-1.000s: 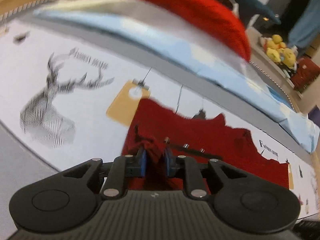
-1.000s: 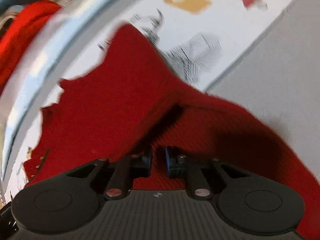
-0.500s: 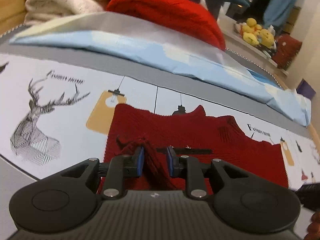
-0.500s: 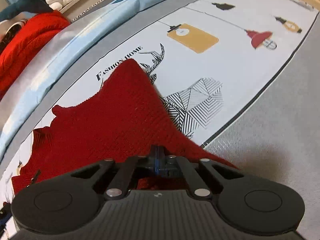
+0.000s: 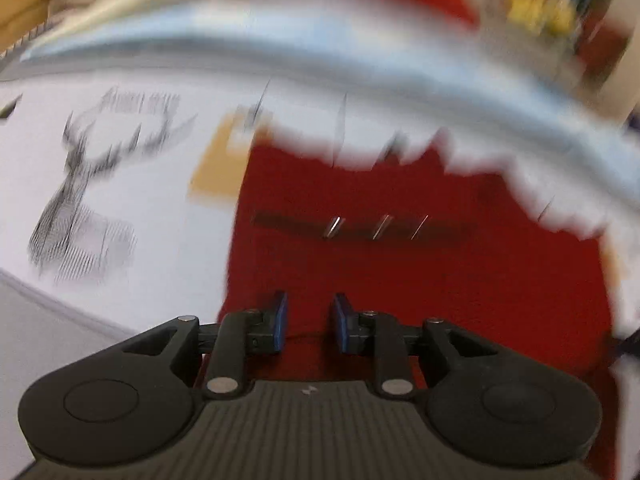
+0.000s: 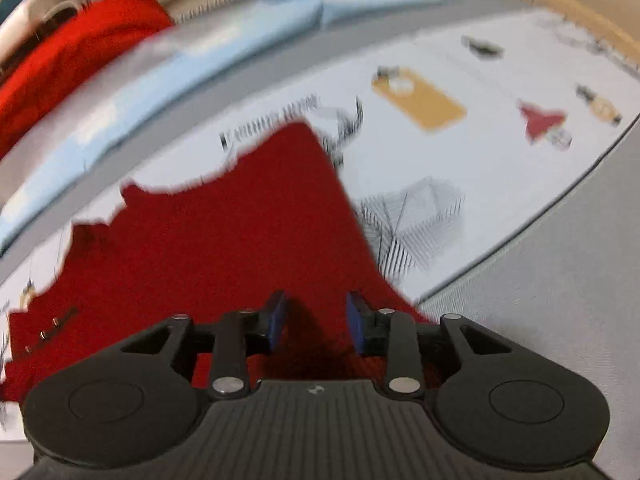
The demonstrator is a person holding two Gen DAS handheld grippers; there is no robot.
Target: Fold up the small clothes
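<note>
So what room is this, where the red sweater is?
Probably a bedroom. The red sweater lies on a printed bedsheet, with a blue pillow behind it and yellow plush toys, though those are blurry.

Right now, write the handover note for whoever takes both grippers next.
Left gripper: open, nothing between its blue pads, poised over the near edge of the red knit garment.
Right gripper: open, also without a hold, over the garment's near right corner.
The garment lies spread on the printed sheet, its dark strip with metal snaps facing up. The left view is motion-blurred, so fine creases cannot be judged.
Done: the piece looks laid out flat and let go.
Left: probably every fold; no folded-over layer shows. Likely next step is regripping an edge.
</note>
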